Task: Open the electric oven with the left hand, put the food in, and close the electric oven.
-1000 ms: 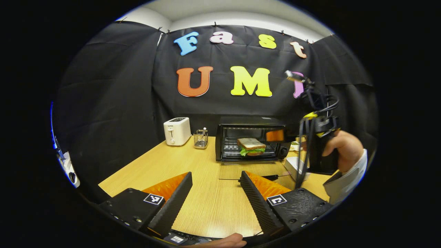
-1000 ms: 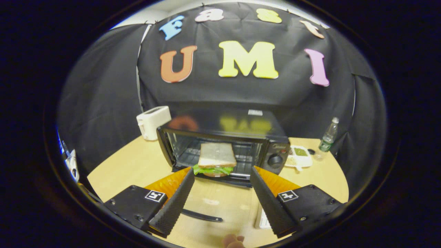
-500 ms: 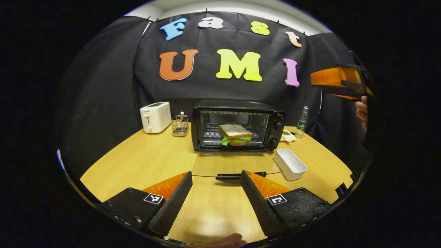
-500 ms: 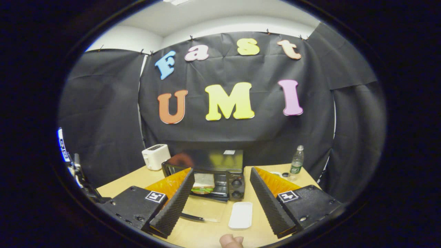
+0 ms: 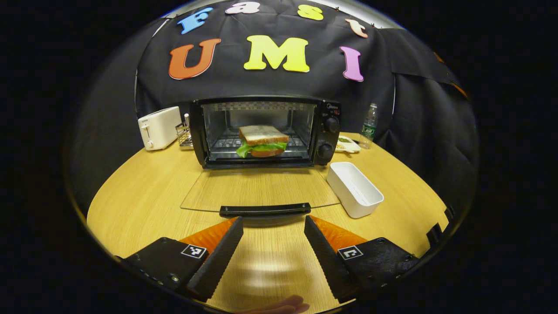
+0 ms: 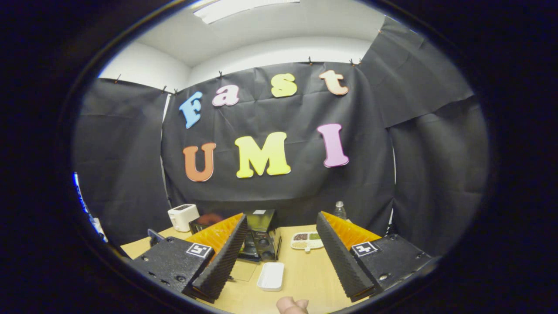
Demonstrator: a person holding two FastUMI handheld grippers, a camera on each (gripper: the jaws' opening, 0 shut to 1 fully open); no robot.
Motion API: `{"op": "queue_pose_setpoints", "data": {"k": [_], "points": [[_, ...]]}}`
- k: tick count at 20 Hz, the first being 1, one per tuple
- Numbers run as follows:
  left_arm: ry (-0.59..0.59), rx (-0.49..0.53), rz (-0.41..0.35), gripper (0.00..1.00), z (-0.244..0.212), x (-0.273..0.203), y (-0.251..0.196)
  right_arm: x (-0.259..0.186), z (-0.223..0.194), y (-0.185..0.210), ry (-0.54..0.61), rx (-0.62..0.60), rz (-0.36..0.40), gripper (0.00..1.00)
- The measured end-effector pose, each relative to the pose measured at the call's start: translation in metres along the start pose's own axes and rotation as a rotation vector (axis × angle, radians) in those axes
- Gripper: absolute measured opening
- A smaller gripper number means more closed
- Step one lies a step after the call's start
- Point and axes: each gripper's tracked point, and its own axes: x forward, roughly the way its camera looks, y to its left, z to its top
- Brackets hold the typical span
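A black electric oven (image 5: 266, 131) stands at the back of the wooden table with its glass door (image 5: 257, 189) folded down flat. On the rack inside lies a sandwich (image 5: 262, 140) with lettuce. The door's black handle (image 5: 265, 209) sits just beyond my left gripper (image 5: 273, 244), which is open and holds nothing. My right gripper (image 6: 281, 257) is open too, raised high and far back above the table. From up there the oven (image 6: 261, 235) looks small, partly hidden behind the left finger.
A white rectangular tray (image 5: 354, 188) lies right of the door, also the tray (image 6: 271, 276) in the right gripper view. A white toaster (image 5: 158, 127) and wire rack (image 5: 185, 134) stand left of the oven. A small dish (image 5: 346, 144) and bottle (image 5: 369, 120) stand at the right.
The left gripper has moved forward toward the door handle, so the oven looms larger. The right gripper has pulled up and back from the oven, leaving the sandwich inside.
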Motion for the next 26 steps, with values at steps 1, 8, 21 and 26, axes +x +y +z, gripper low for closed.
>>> {"op": "queue_pose_setpoints", "data": {"k": [1,8,21,26], "points": [[0.018,0.000,0.011,0.94,-0.006,0.004,0.000,-0.006,0.003,-0.007,-0.015,-0.003,-0.014,0.96],[0.043,-0.011,0.068,0.94,-0.008,0.027,0.003,-0.024,-0.014,-0.032,-0.004,0.006,-0.020,0.97],[0.062,-0.031,0.092,0.93,-0.001,0.039,0.012,-0.015,-0.026,-0.056,0.042,0.033,-0.036,0.96],[0.035,-0.055,0.097,0.93,0.013,0.029,0.011,-0.024,-0.014,-0.055,0.001,0.019,-0.059,0.96]]}}
